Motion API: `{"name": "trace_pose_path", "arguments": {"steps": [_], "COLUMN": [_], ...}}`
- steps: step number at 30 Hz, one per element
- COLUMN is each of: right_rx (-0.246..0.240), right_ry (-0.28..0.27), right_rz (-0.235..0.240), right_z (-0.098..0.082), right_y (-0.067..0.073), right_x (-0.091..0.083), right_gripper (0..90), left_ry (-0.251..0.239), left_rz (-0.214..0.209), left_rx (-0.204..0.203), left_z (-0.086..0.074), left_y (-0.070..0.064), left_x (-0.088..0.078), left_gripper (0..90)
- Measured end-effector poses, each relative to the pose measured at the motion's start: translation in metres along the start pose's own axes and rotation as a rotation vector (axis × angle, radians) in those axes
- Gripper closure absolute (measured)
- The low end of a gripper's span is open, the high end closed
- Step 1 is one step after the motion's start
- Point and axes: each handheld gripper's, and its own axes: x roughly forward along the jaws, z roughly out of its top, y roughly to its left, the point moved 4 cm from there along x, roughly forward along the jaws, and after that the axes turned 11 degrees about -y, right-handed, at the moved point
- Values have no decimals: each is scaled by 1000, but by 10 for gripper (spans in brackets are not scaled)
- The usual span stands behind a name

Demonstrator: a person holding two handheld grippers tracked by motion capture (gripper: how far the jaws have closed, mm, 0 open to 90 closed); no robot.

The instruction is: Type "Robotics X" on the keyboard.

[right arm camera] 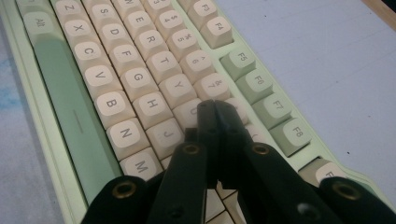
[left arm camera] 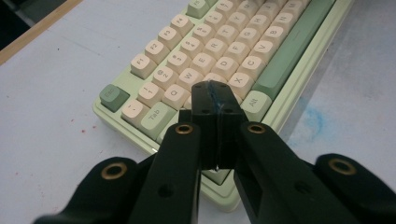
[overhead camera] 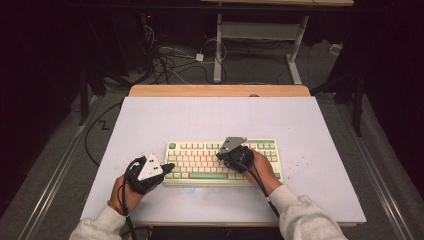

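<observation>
A pale green keyboard [overhead camera: 210,162] with cream keys lies on the white tabletop [overhead camera: 215,117], near its front edge. My left gripper [overhead camera: 169,167] is at the keyboard's left end. In the left gripper view its jaws [left arm camera: 214,91] are shut with nothing between them, tips just over the keys near A and S on the keyboard [left arm camera: 233,46]. My right gripper [overhead camera: 223,156] hovers over the keyboard's middle. Its jaws [right arm camera: 212,107] are shut and empty too, tips above the keys right of Y and H on the keyboard [right arm camera: 116,70].
A wooden strip [overhead camera: 220,90] edges the far side of the table. Behind it, cables [overhead camera: 170,60] lie on the floor by the legs of another desk [overhead camera: 218,50]. A faint blue smudge [left arm camera: 315,122] marks the tabletop in front of the keyboard.
</observation>
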Motion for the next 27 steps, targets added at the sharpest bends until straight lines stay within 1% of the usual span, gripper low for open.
{"name": "trace_pose_path", "arguments": {"steps": [1,2,4,5,6,7,8,9,17,23,27], "right_rx": [-5,0,-6,-2,-4,6,1,21,41,49,54], "right_ry": [21,18,19,18,5,-5,-20,-35,-127,-174,-193], "right_rz": [-3,-1,2,-3,-5,-9,-14,-21,-39,-50,-55], "right_z": [-1,-1,-1,-1,0,1,2,3,8,8,6], "right_y": [0,0,0,0,0,0,-2,-2,-5,-5,-5], "right_x": [1,1,1,-1,-2,-5,-7,-10,-32,-48,-57], "right_gripper": [900,900,900,900,900,900,900,900,900,900,900], "left_ry": [1,2,4,3,2,3,4,4,5,9,10], "left_rz": [0,-1,-1,-1,-1,0,0,-1,6,1,1], "left_rx": [0,1,2,1,1,2,2,0,2,4,7], "left_z": [0,0,0,0,0,0,0,0,0,0,1], "left_y": [0,0,0,-1,-1,-1,-1,0,0,-1,-2], "left_x": [0,0,1,1,0,1,1,1,1,2,3], "left_gripper": [875,875,875,875,875,875,875,875,875,875,875]}}
